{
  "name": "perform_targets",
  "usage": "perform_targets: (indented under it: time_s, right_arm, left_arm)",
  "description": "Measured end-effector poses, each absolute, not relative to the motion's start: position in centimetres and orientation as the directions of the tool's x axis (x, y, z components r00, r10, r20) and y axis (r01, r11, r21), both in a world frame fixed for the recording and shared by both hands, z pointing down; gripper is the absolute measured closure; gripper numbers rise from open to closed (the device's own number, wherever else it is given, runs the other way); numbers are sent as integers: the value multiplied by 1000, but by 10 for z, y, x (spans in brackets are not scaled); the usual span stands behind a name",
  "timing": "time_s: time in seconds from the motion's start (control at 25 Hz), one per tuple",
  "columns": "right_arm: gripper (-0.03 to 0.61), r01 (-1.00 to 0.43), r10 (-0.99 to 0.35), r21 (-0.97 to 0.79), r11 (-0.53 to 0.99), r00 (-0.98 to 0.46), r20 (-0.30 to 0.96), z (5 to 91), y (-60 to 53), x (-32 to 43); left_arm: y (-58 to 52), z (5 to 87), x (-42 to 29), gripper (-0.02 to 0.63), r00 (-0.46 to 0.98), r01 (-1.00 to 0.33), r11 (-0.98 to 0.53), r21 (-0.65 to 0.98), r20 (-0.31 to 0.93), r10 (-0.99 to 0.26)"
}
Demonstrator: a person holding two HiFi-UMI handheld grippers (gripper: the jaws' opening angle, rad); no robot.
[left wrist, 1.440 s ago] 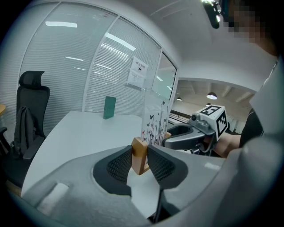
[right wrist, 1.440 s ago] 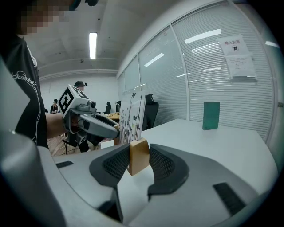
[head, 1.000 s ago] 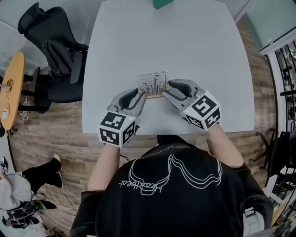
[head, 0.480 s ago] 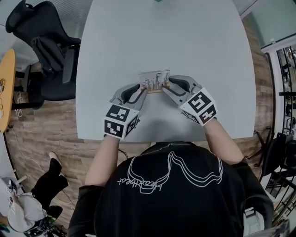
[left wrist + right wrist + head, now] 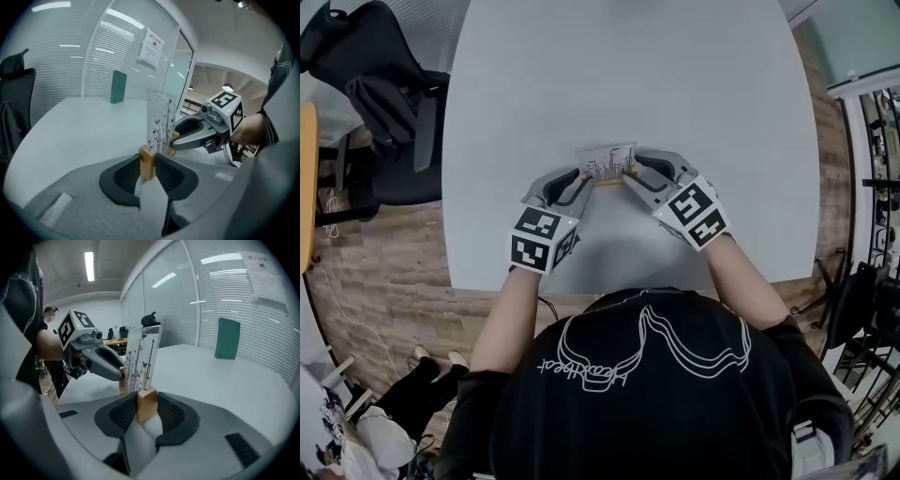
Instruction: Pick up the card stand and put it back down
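Note:
The card stand (image 5: 607, 163) is a small wooden bar holding an upright clear card printed with flowers and butterflies. It is near the middle of the white table (image 5: 675, 84). My left gripper (image 5: 581, 184) is shut on the bar's left end and my right gripper (image 5: 629, 174) on its right end. In the left gripper view the wooden end (image 5: 147, 161) sits pinched between the black pads, with the card (image 5: 161, 123) rising behind it and the right gripper (image 5: 174, 142) beyond. The right gripper view shows the other wooden end (image 5: 146, 404) clamped likewise. Whether the bar rests on the table I cannot tell.
A green box (image 5: 118, 86) stands at the table's far end, also in the right gripper view (image 5: 227, 338). A black office chair (image 5: 380, 98) is left of the table. The table's near edge (image 5: 609, 286) runs just below the grippers. A person's legs (image 5: 412, 408) show at lower left.
Both grippers stay closed on the stand's ends. The head view has shifted, so the table sits lower and further left, and the green box has left its top edge.

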State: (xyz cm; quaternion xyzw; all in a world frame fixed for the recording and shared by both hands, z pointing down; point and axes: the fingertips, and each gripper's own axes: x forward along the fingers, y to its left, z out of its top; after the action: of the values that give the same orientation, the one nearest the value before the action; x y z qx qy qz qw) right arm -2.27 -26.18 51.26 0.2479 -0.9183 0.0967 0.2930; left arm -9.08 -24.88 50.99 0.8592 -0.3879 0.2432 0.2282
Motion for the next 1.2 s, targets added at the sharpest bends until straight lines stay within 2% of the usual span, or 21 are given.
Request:
perform_targets:
  time_s: [1.0, 1.2]
  right_arm:
    - [434, -521, -417, -23, 853, -707, 572, 532, -263, -25]
    - [383, -545, -434, -57, 837, -723, 537, 524, -262, -19]
  left_arm:
    - [-251, 529, -94, 511, 563, -798, -559, 223, 605, -563]
    - [-248, 524, -96, 488, 582, -802, -521, 293, 582, -568]
